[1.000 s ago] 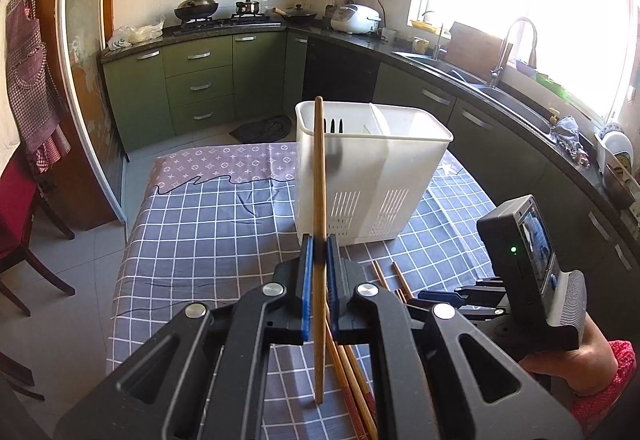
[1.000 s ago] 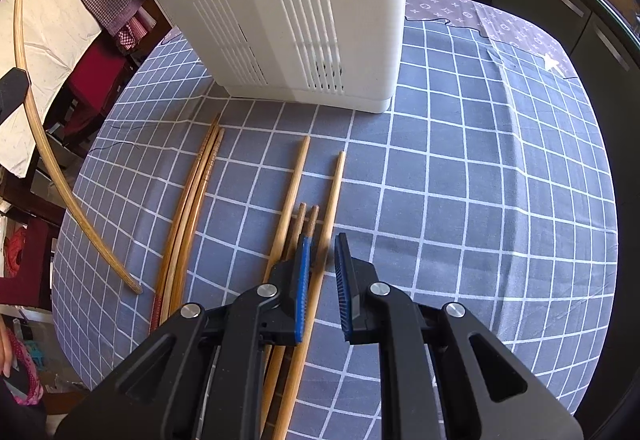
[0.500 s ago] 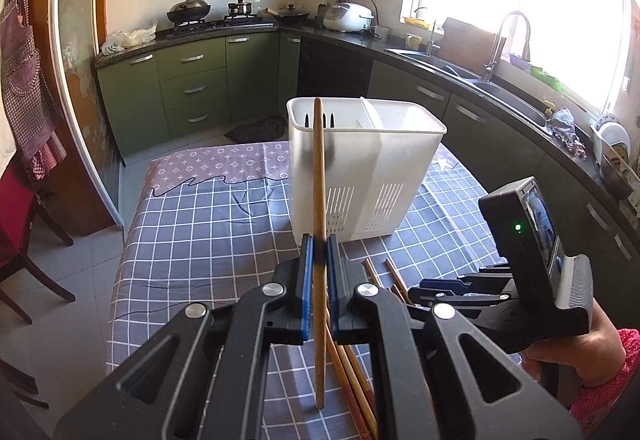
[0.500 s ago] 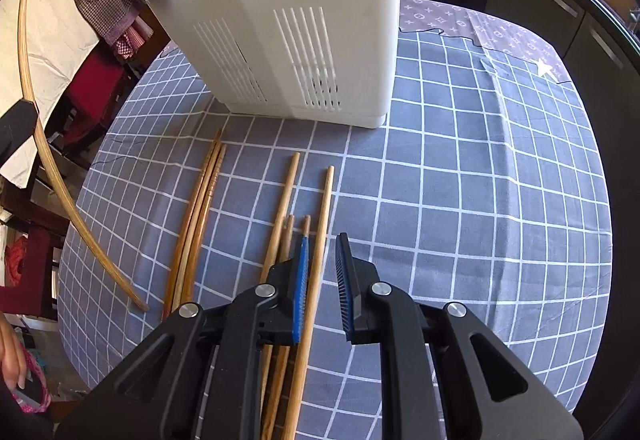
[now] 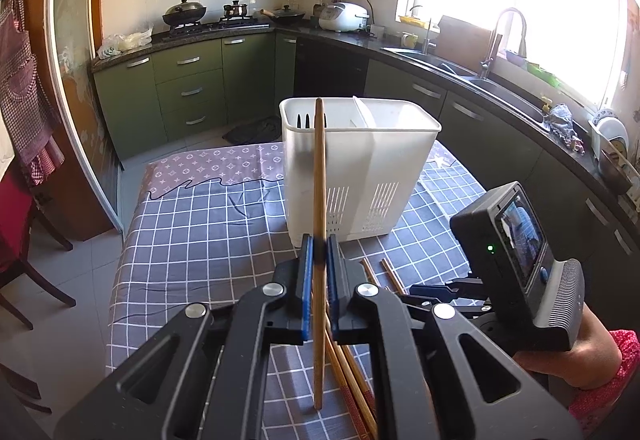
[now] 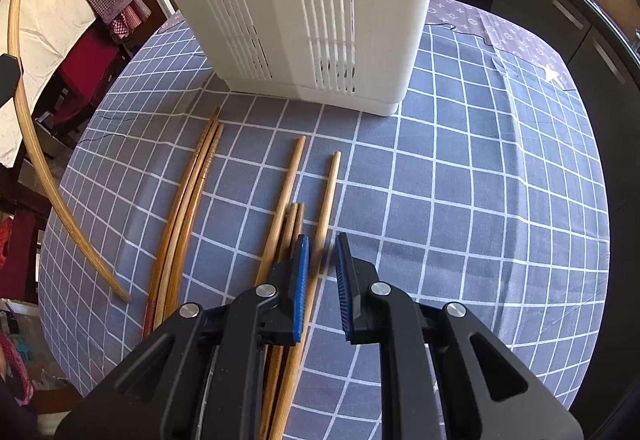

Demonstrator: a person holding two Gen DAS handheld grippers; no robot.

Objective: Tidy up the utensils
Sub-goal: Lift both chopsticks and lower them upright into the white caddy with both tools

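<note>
**Right tool poised over a chopstick while the left one waits, loaded**

Since the earlier frame the right tool (image 6: 322, 280) has edged a little toward the white caddy, whose wall (image 6: 304, 20) now fills more of the right wrist view, and it straddles the rightmost loose chopstick (image 6: 326, 208); the left tool (image 5: 318, 280) has barely shifted.

The left tool is clamped on 1 held chopstick (image 5: 319, 200), which stands nearly upright across the left wrist view, its upper end overlapping the caddy's rim (image 5: 360, 128); the caddy stands ahead of it on the checked tablecloth (image 5: 200, 224) of the table.

The right tool's jaws stand narrowly apart, and the blurred chopstick runs between them; I cannot tell whether the pads press on it.

The coming move seems to turn on this: the loose chopsticks (image 6: 280, 208) lie flat, long axes pointing from the tool toward the caddy; a second bundle (image 6: 188, 208) lies to the left, nearer the left tool; the right tool points steeply down, its jaws astride the stick, and is plainly the nearer one.

No brand, label or legible writing shows; the tool's small screen (image 5: 520, 232) is too blurred to read.
</note>
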